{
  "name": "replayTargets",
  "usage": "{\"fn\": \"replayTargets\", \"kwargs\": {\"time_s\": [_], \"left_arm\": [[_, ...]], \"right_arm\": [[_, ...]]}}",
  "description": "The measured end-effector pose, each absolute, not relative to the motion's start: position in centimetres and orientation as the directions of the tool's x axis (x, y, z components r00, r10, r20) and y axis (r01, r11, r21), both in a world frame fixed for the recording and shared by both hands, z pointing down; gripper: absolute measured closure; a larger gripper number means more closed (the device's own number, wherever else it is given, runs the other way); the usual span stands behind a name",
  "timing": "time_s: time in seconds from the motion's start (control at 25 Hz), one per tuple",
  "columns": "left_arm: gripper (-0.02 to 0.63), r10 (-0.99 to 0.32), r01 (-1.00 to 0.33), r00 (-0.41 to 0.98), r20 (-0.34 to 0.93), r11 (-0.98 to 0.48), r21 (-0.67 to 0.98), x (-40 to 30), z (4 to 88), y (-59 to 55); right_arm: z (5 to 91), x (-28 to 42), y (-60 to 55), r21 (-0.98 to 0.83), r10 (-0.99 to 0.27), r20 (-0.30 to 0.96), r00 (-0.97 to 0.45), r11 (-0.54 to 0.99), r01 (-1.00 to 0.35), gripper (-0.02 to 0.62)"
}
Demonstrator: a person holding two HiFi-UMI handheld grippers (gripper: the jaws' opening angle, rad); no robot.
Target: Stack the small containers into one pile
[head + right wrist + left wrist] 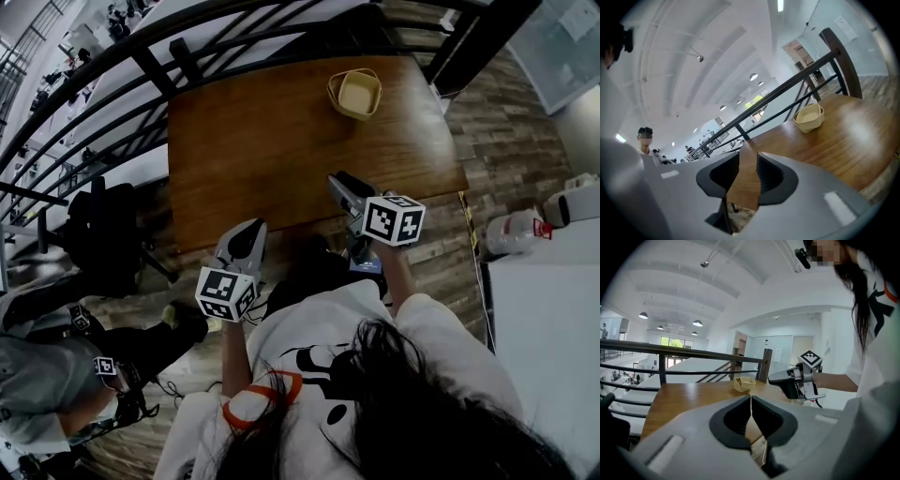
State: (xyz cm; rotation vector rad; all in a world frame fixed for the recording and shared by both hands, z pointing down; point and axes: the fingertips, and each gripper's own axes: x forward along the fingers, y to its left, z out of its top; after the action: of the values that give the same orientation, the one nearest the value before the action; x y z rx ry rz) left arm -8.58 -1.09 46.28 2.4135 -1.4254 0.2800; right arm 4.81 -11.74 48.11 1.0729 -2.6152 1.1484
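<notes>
A large open office hall: wooden table [281, 141] beside a mezzanine railing [693, 355], ceiling lamps [697, 323], desks below.

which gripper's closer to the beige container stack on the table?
Right. The right gripper is over the table's near edge, almost straight below the container stack in the head view. The left gripper is further back and off to the left.

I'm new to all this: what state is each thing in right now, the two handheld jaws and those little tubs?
left gripper: jaws together, holding nothing.
right gripper: jaws slightly apart, empty; only the table shows between them.
small containers: nested in one pile, upright, near the table's far side, neither gripper touching them.
</notes>
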Motion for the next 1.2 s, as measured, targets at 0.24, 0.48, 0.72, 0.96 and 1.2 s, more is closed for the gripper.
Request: {"fn": "replayTargets", "kwargs": {"time_s": [0.24,0.48,0.72,0.96,1.2], "left_arm": [[0.606,-0.782,-0.845,0.534,0.322,-0.496,0.198,-6.5,47.0,2.0],[0.606,-0.773,-0.827,0.561,0.296,-0.523,0.205,-4.1,46.6,3.6],[0.606,-0.799,-0.846,0.534,0.278,-0.500,0.187,-1.1,45.1,4.5],[0.606,-0.836,-0.873,0.487,0.252,-0.453,0.183,2.9,43.1,5.5],[0.606,-0.861,-0.893,0.449,0.240,-0.420,0.165,8.4,42.6,7.2]], "right_arm": [[48.9,3.1,-4.1,-0.540,-0.496,0.374,-0.784,0.571,-0.619,0.495],[49.0,2.9,-0.5,-0.493,-0.438,0.390,-0.810,0.643,-0.586,0.506],[48.2,4.5,1.0,-0.481,-0.389,0.373,-0.843,0.696,-0.534,0.519],[46.7,9.3,2.4,-0.444,-0.358,0.371,-0.857,0.742,-0.502,0.524],[46.2,14.9,4.3,-0.389,-0.344,0.371,-0.863,0.786,-0.480,0.532]]}}
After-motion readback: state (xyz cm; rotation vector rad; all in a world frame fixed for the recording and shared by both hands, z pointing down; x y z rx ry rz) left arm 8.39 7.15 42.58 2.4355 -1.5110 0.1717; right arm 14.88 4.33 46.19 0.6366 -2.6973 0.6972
